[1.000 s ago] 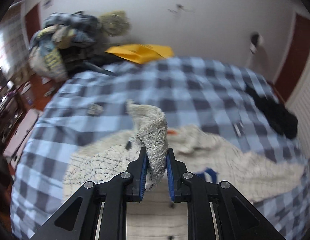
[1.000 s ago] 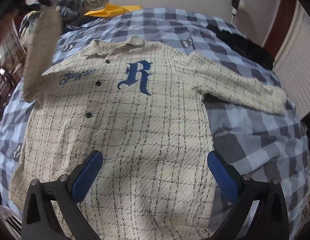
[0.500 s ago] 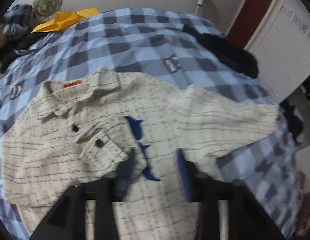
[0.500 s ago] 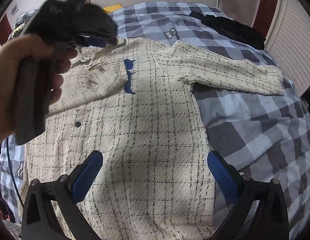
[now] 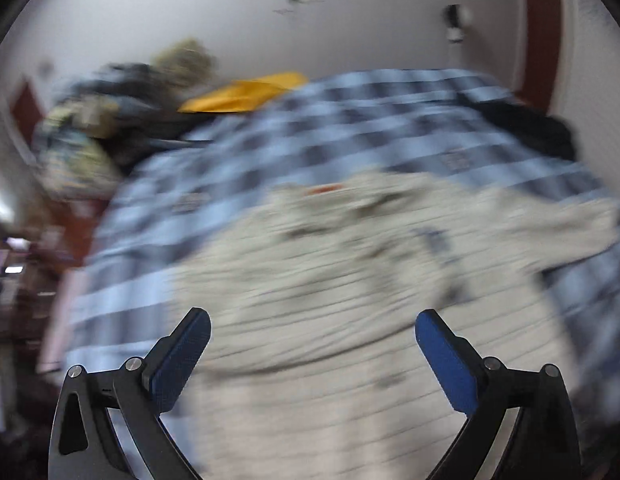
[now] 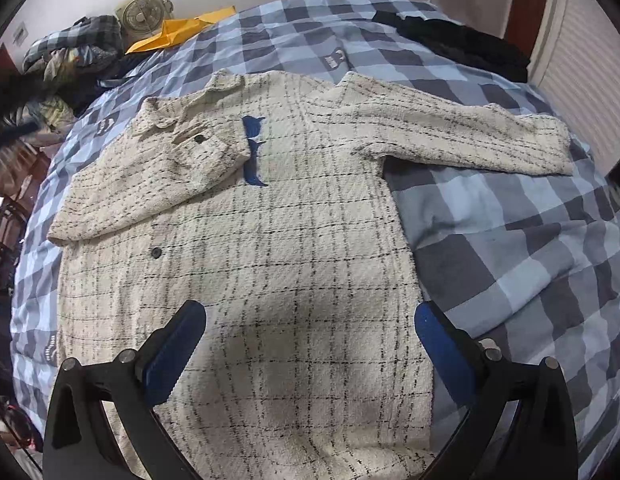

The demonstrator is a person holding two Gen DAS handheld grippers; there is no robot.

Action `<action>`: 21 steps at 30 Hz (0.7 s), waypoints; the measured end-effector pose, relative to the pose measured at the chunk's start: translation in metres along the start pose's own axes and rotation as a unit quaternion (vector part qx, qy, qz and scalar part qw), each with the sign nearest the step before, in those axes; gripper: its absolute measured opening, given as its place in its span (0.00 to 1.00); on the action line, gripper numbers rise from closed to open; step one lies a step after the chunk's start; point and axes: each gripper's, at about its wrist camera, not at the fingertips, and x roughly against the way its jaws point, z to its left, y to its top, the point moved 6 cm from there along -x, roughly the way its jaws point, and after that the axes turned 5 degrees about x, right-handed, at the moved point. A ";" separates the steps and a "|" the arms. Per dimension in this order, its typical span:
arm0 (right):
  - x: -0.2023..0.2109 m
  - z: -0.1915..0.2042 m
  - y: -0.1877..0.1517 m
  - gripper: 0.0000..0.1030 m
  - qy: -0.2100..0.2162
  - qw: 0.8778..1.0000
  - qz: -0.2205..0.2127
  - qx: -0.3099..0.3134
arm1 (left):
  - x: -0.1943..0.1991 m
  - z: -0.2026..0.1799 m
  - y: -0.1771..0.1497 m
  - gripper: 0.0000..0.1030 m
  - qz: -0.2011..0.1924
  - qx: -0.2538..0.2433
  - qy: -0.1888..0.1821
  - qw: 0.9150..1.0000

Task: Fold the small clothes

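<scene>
Right wrist view: cream plaid jacket (image 6: 270,240) lies flat on checked bedspread (image 6: 529,248); one sleeve folded across the chest, the other sleeve (image 6: 461,140) outstretched.
Handling: soft, thick weave, likely limp; best taken at the outstretched cuff.
Right gripper (image 6: 310,344): released, empty, above hem.
Left gripper (image 5: 311,354): released, empty, blurred view.

Bare checked bedspread (image 6: 529,248) right of the jacket (image 6: 294,272) lies open; clothes pile (image 6: 70,60) and black garment (image 6: 461,46) crowd the far corners.
</scene>
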 end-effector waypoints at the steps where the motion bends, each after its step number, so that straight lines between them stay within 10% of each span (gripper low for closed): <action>1: 0.003 0.003 0.006 0.99 0.010 1.000 0.001 0.004 | 0.004 0.018 -0.010 1.00 -0.004 0.003 0.019 1.000; 6: 0.010 0.034 0.067 0.99 0.017 0.998 -0.025 0.059 | 0.006 0.093 -0.058 1.00 0.014 0.071 0.029 0.997; 12: -0.075 0.072 0.149 0.99 0.021 0.992 0.053 0.112 | -0.017 0.144 -0.077 1.00 0.046 0.132 0.003 0.990; 21: -0.184 0.072 0.180 0.99 -0.053 0.979 0.132 0.143 | -0.027 0.200 -0.082 1.00 0.042 0.195 0.022 0.980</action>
